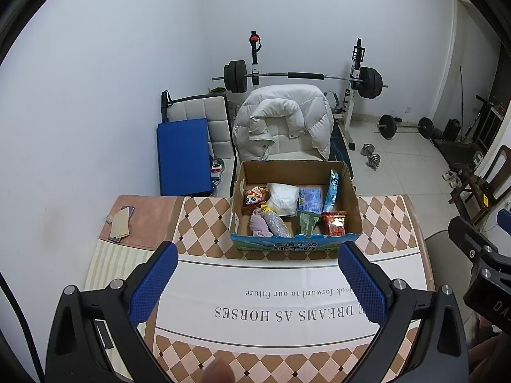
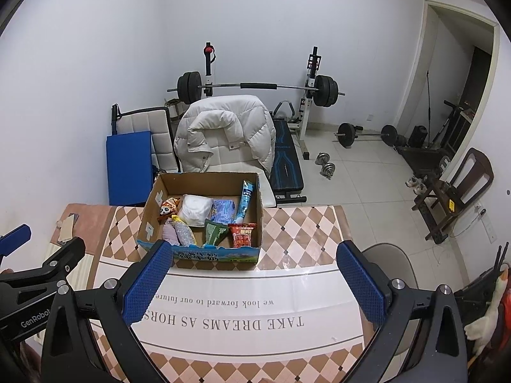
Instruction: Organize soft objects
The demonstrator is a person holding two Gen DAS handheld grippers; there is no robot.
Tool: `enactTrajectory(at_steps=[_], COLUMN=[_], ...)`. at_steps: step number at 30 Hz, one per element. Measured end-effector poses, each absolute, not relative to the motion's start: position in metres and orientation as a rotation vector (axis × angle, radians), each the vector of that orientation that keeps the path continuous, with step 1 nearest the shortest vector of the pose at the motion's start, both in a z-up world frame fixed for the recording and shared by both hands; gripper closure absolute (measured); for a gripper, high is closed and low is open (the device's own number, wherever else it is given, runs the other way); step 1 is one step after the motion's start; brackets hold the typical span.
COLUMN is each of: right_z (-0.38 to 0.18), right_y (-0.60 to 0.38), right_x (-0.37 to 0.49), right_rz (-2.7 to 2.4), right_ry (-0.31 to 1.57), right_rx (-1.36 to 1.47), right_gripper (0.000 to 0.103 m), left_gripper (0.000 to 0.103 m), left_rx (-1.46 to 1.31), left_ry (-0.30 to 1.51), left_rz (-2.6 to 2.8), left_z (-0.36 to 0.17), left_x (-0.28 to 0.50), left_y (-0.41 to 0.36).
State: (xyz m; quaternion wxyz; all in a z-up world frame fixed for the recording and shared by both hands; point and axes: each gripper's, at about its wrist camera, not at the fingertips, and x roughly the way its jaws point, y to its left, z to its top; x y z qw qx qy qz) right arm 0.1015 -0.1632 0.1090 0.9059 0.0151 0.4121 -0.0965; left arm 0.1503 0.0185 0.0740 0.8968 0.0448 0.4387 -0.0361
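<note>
Both tools hang over the near part of the table (image 1: 198,220), each with its blue pads spread wide and nothing between them. The left tool (image 1: 257,282) sits to the left, the right tool (image 2: 255,284) to the right, and each shows at the edge of the other's view.

The soft things lie in an open box (image 1: 295,174) at the far middle of the table, past a white cloth with printed words. Inside, a panda pack (image 1: 254,198) lies far left, a white bag (image 1: 282,202) beside it, then a blue pack (image 1: 309,200). A long blue pouch (image 1: 332,190) leans on the right wall. Nearer lie a lilac cloth (image 1: 259,226), a speckled pack (image 1: 276,223), a green pack (image 1: 306,221) and a red pack (image 1: 333,223).

A white jacket (image 1: 284,118) hangs on a chair behind the box.
</note>
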Motion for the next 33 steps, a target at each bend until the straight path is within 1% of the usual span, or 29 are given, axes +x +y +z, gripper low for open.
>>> enactTrajectory(at_steps=[33], right_z=[0.1171], right_y=[-0.1682], right_x=[0.092], right_rz=[-0.229], right_ry=[0.836], right_rx=[0.016], right_gripper=[0.0], left_gripper=[0.0], left_rx=[0.099], left_ry=[0.906], left_rz=[-0.097], left_z=[0.0796], left_x=[0.1497], left_y=[0.013])
